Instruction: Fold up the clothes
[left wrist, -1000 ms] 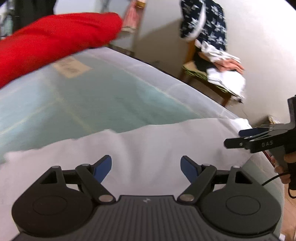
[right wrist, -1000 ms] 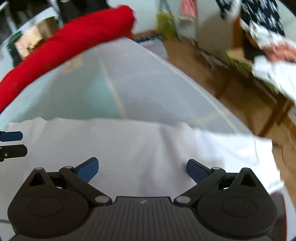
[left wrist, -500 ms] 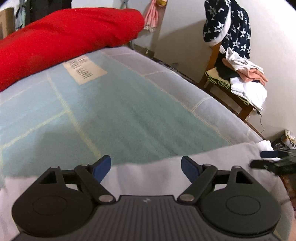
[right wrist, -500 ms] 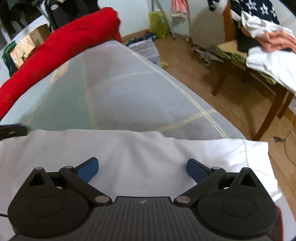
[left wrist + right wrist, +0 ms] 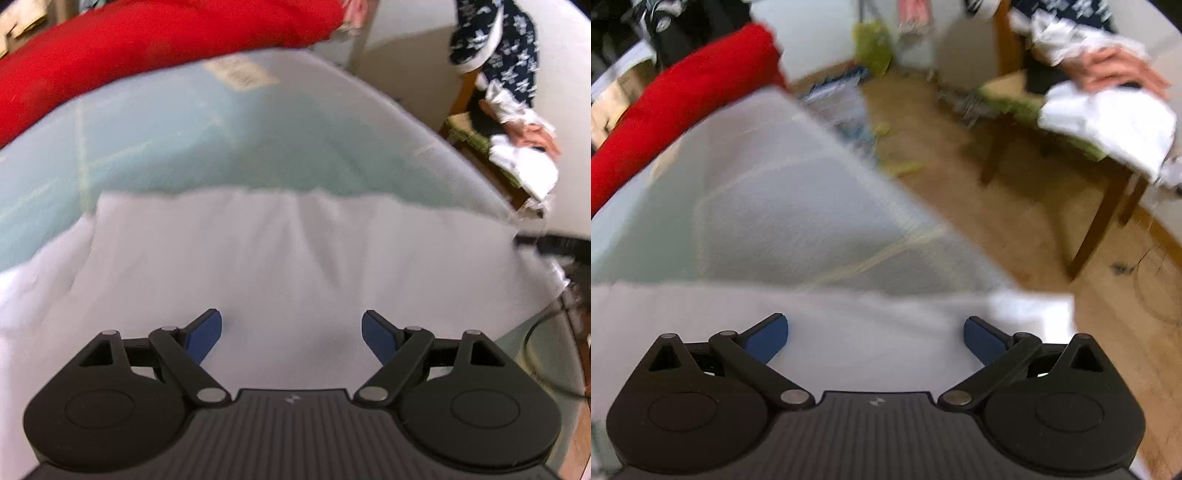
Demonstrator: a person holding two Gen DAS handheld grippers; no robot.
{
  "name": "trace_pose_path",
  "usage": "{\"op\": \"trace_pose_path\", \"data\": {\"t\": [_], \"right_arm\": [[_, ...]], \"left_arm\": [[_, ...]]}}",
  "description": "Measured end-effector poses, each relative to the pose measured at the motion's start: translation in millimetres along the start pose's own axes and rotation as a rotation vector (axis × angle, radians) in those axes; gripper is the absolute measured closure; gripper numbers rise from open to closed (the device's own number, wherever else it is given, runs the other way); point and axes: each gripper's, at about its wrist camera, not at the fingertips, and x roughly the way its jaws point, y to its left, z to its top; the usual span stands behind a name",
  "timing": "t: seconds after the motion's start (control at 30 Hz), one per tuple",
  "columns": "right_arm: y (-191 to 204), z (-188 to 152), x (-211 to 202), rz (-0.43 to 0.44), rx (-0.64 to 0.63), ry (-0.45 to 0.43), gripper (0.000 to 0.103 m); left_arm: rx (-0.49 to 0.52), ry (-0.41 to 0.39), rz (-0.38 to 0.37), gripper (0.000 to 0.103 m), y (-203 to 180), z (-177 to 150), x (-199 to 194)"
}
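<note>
**Both grippers spread wide over the white garment**

The left gripper (image 5: pixel 291 332) stands with its blue pads (image 5: pixel 205 334) far apart, nothing between them; it hangs above the white garment (image 5: pixel 295 258), and whether the pads brush the cloth cannot be told. The right gripper (image 5: pixel 875 338) is likewise released, its pads (image 5: pixel 766 338) wide apart over the same garment (image 5: pixel 849 325) and gripping nothing. In the left wrist view the right gripper's dark fingers (image 5: pixel 554 245) show at 3 o'clock, at the garment's right corner; contact there is too blurred to judge.

The garment lies spread on the bed (image 5: pixel 221 147), which is covered in pale blue-green and grey. Its far edge runs across the left view from 9 o'clock to 3 o'clock, with a soft crease near the middle. Beyond that edge, toward 12 o'clock, the bed cover is bare up to a red blanket (image 5: pixel 147 44) along the far side. In the right view the bed's edge drops off at 2 o'clock to a wooden floor (image 5: pixel 1015 229), where a wooden chair (image 5: pixel 1104 221) piled with clothes (image 5: pixel 1115 118) stands well apart at 1 o'clock.
</note>
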Motion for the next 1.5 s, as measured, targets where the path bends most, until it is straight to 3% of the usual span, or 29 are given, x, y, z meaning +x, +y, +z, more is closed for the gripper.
{"op": "trace_pose_path", "data": {"t": [0.07,0.23,0.37,0.57,0.73,0.87,1.1,1.23,1.37,1.43,1.5], "right_arm": [[-2.0,7.4,-1.9,-0.026,0.012,-0.017,0.000],[42.6,4.6,-34.3,0.095,-0.087,-0.017,0.000],[101.7,-7.6,-55.0,0.251,-0.190,0.008,0.000],[196.1,-38.8,-66.7,0.560,-0.328,0.104,0.000],[252.6,-73.2,-57.8,0.666,-0.414,0.207,0.000],[264.4,-99.1,-45.8,0.599,-0.479,0.266,0.000],[261.7,-118.5,-61.5,0.484,-0.583,0.293,0.000],[276.3,-128.4,-63.7,0.374,-0.599,0.278,0.000],[291.0,-138.7,-68.0,0.258,-0.635,0.260,0.000],[294.8,-137.5,-71.0,0.225,-0.634,0.261,0.000],[299.5,-132.8,-76.1,0.219,-0.601,0.250,0.000]], "left_arm": [[0.008,-0.006,0.021,0.021,2.5,-5.3,-8.6],[0.050,-0.014,0.066,0.021,4.2,-21.2,-32.7],[0.079,0.003,0.095,0.021,5.1,-42.9,-46.0],[-0.027,0.033,0.098,0.020,24.4,-96.7,-61.1],[-0.048,-0.012,0.094,0.020,40.0,-111.0,-75.8],[-0.073,-0.013,0.115,0.020,62.1,-116.0,-81.9],[-0.136,-0.006,0.139,0.020,105.5,-139.3,-110.4],[-0.160,-0.015,0.173,0.020,133.5,-151.0,-116.0],[-0.264,-0.002,0.182,0.019,164.2,-184.0,-130.2],[-0.276,0.010,0.212,0.021,172.4,-193.6,-141.1],[-0.287,-0.026,0.191,0.021,183.3,-197.3,-150.1]]}}
